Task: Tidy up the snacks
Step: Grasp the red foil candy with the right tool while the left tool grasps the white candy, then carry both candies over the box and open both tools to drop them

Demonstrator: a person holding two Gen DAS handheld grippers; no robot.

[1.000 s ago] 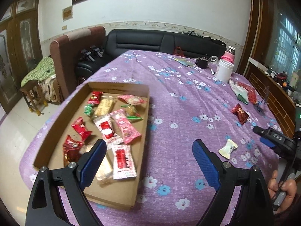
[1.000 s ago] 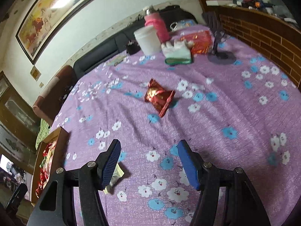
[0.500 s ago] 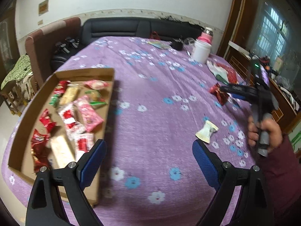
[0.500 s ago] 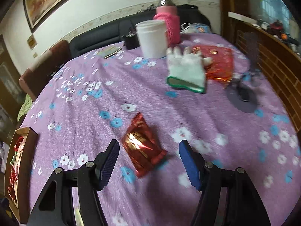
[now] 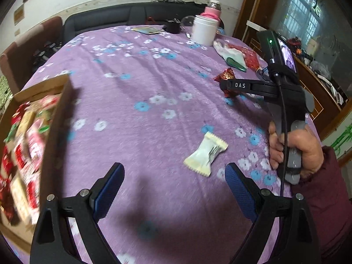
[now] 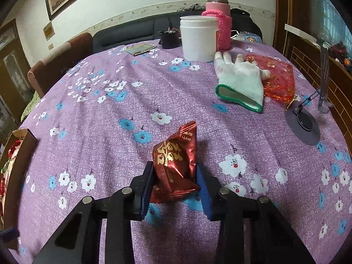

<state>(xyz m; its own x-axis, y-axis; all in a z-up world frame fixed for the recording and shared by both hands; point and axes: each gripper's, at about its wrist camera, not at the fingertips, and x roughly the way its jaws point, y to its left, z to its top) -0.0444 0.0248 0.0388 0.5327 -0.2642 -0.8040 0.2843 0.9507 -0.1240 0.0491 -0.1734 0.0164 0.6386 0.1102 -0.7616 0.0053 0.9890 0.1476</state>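
Note:
A red foil snack packet (image 6: 176, 160) stands between the blue pads of my right gripper (image 6: 175, 169). The jaws are closing and both pads press on the packet just above the purple flowered cloth. The left wrist view shows the same right gripper (image 5: 228, 85) at the right with the red packet (image 5: 225, 76) at its tip. My left gripper (image 5: 173, 171) is open over the cloth with nothing between its fingers. A pale cream snack packet (image 5: 205, 157) lies just ahead of it, towards its right finger. The cardboard tray (image 5: 59, 114) with several snacks sits at the left.
At the far end of the table stand a white jar (image 6: 198, 38) and a pink-sleeved bottle (image 6: 219, 28). Near them lie a white glove (image 6: 239, 81), a red mesh bag (image 6: 277, 79) and a grey round stand (image 6: 303, 127). A hand (image 5: 294, 145) grips the right gripper's handle.
The left gripper has swung right, from over the tray towards the cream packet. The right gripper has come up to the red packet and its jaws have closed on it.

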